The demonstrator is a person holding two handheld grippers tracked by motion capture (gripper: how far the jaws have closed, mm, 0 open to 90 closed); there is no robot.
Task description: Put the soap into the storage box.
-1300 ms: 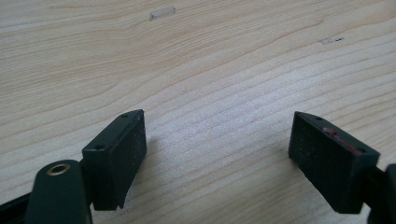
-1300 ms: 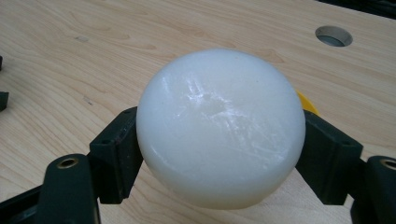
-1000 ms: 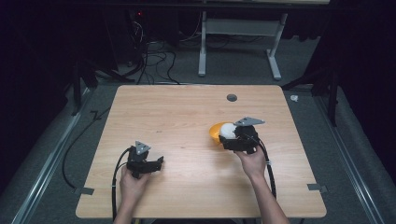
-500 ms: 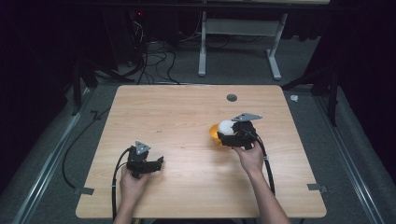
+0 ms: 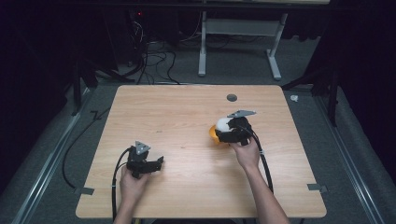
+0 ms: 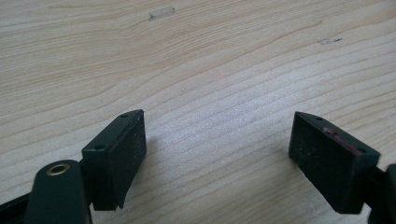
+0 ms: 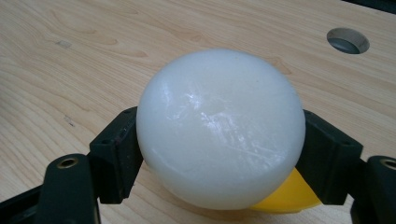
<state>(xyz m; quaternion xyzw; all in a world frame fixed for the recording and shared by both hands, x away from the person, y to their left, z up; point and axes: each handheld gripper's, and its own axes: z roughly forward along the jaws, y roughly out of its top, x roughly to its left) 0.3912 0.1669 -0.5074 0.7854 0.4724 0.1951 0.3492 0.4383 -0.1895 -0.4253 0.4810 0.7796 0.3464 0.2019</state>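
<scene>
Table [image 5: 187, 121]: light wood top, one round hole [image 5: 231, 97] near the far edge at about 12 o'clock.
Right gripper [image 5: 223, 132]: at about 3 o'clock from the table's centre, held in the person's right hand [image 5: 246, 153], nose pointing toward 9 o'clock.
Right gripper, state: jaws closed against both flanks of the capsule; in the right gripper view the pads press its widest part.
Capsule [image 7: 219, 126]: round two-part shell, white half [image 5: 222, 124] up and toward the camera, yellow half [image 7: 287, 195] below and behind.
Capsule, position: between the right jaws, right of centre; whether it rests on the table or is just lifted cannot be told.
Left gripper [image 6: 219, 161]: at about 7 o'clock, near the front edge, in the left hand [image 5: 131, 185].
Left gripper, state: jaws wide apart, nothing between them, bare wood beneath.
Gap between grippers: well apart; the left one is not reaching for the capsule.
Progress, done: capsule secured by the right gripper, judged a firm side grip.
Progress, left: the halves look joined, so likely still to be opened or carried somewhere; the free left gripper would probably have to take the other half.
Risk: smooth round shell may slip from flat pads.
</scene>
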